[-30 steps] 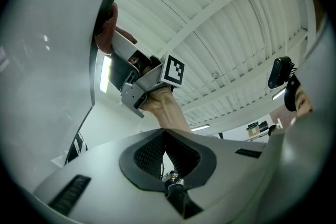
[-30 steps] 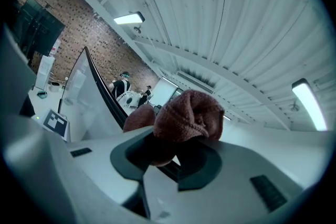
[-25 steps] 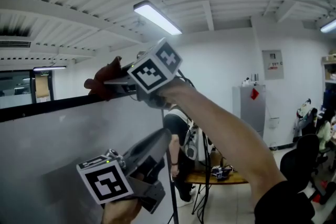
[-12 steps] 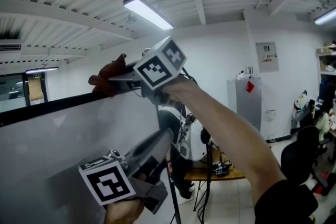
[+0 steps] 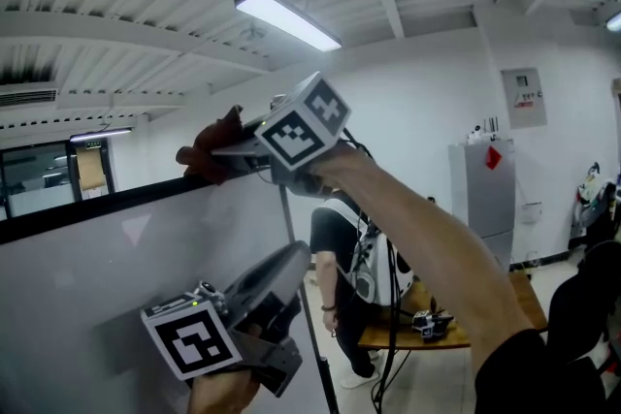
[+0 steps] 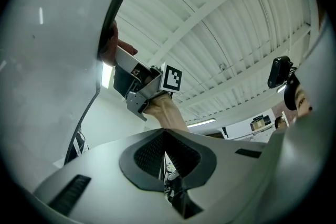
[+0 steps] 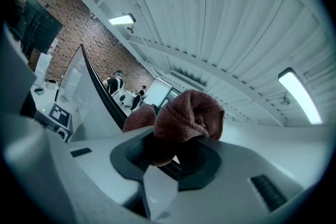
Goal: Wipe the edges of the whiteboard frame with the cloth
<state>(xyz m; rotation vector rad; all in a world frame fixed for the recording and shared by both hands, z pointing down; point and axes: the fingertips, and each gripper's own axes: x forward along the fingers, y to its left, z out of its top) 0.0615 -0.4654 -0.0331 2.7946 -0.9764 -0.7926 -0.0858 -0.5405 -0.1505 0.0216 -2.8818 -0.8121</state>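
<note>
The whiteboard (image 5: pixel 87 296) fills the left of the head view, with its black top frame (image 5: pixel 97 204) running up to the right. My right gripper (image 5: pixel 231 153) is shut on a reddish-brown cloth (image 5: pixel 204 153) and presses it on the frame's top edge near the right corner. In the right gripper view the cloth (image 7: pixel 186 118) bulges from between the jaws, beside the black frame (image 7: pixel 100 92). My left gripper (image 5: pixel 291 259) hangs lower by the board's right edge, shut with nothing in it (image 6: pixel 164 134). From it I see the cloth (image 6: pixel 107 44) on the frame (image 6: pixel 113 13).
A person (image 5: pixel 340 257) stands behind the board next to a wooden table (image 5: pixel 432 333) with small items. A grey cabinet (image 5: pixel 480 199) stands at the back wall. The board's stand leg (image 5: pixel 309 325) runs down the right edge. A ceiling lamp (image 5: pixel 286 17) is overhead.
The right gripper with the cloth has shifted slightly right along the top frame. The view has turned a little, showing more of the person behind the board. The left gripper has barely moved.
</note>
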